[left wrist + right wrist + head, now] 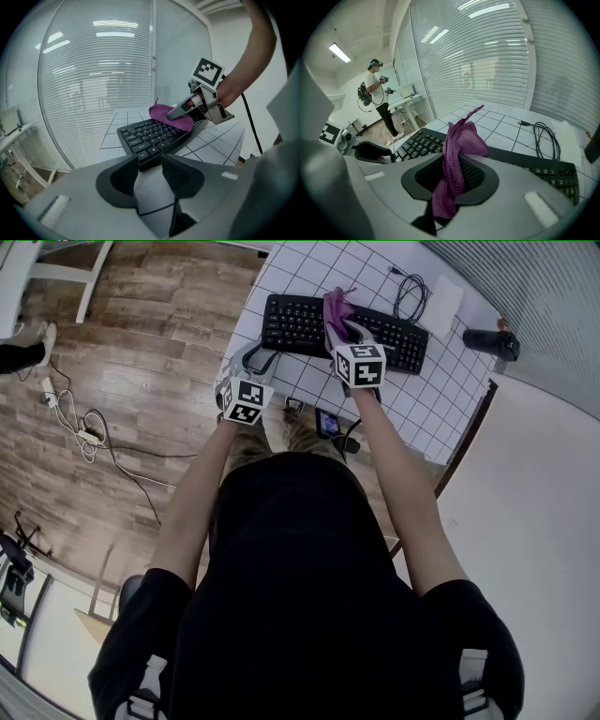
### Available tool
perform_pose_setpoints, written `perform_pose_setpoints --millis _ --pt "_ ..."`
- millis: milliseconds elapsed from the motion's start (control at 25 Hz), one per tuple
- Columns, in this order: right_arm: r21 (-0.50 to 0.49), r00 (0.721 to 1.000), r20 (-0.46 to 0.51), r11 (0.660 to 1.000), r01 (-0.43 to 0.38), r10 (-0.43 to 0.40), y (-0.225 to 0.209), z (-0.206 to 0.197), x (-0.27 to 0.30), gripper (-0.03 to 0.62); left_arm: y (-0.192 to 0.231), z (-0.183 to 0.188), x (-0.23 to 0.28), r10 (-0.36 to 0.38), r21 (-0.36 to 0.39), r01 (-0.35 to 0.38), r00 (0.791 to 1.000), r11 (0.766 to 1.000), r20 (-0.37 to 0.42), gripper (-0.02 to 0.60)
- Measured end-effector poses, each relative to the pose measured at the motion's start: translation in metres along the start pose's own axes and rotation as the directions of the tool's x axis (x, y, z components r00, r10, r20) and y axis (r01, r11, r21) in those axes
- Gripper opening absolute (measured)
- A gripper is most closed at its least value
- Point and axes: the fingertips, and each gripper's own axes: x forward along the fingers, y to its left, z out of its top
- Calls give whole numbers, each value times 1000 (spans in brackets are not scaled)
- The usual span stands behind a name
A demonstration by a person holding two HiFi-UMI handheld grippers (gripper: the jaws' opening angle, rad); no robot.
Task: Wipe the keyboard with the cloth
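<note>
Up at twelve o'clock from the person, the black keyboard [300, 326] lies flat on the white tiled table [309, 259]. Its long axis runs roughly nine to three, with the right end dipping a little toward four, and the key rows face up. The right gripper [345, 329] is over the middle of the keyboard, its jaws clamped on the purple cloth [336, 306]. The cloth is bunched into a strip that sticks out past the fingertips toward twelve and also trails back between the pads. The left gripper [251, 362] sits at the keyboard's nine o'clock end with its jaws apart and only bare table in the gap. The keyboard's near corner lies just at the tips, though I can't tell whether it touches them. A coiled black cable [410, 294] lies beyond the keyboard at about one o'clock. Another person [377, 93] stands well off across the room.
</note>
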Motion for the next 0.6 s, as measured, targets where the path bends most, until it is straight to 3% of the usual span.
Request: perform_pose_setpoints --millis 600 --pt "-22 999 -6 999 -37 37 27 8 15 101 -2 0 0 -4 5 4 1000 1000 4 158"
